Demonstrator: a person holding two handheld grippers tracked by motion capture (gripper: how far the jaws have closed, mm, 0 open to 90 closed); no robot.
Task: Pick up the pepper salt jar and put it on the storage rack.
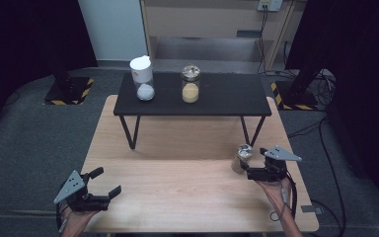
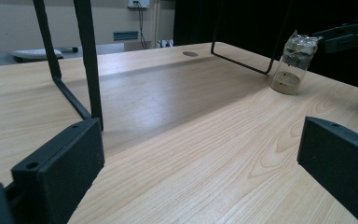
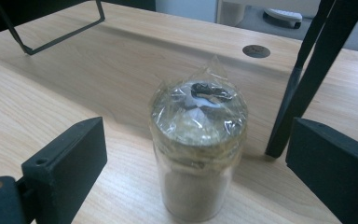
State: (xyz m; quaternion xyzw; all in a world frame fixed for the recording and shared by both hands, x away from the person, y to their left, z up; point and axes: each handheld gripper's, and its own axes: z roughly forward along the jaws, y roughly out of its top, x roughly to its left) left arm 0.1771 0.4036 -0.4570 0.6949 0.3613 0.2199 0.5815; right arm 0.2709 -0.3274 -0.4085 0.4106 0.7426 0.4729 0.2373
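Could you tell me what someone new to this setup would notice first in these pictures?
Most striking is the plastic-wrapped jar standing on the wooden table, framed between the open jaws of the right gripper, which do not touch it. Behind it, a low black shelf carries a white-capped jar and a jar of yellow powder. The left gripper waits open at the near left corner.

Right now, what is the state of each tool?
Left tool: open, holding nothing.
Right tool: open, jaws on either side of the wrapped jar, not gripping.
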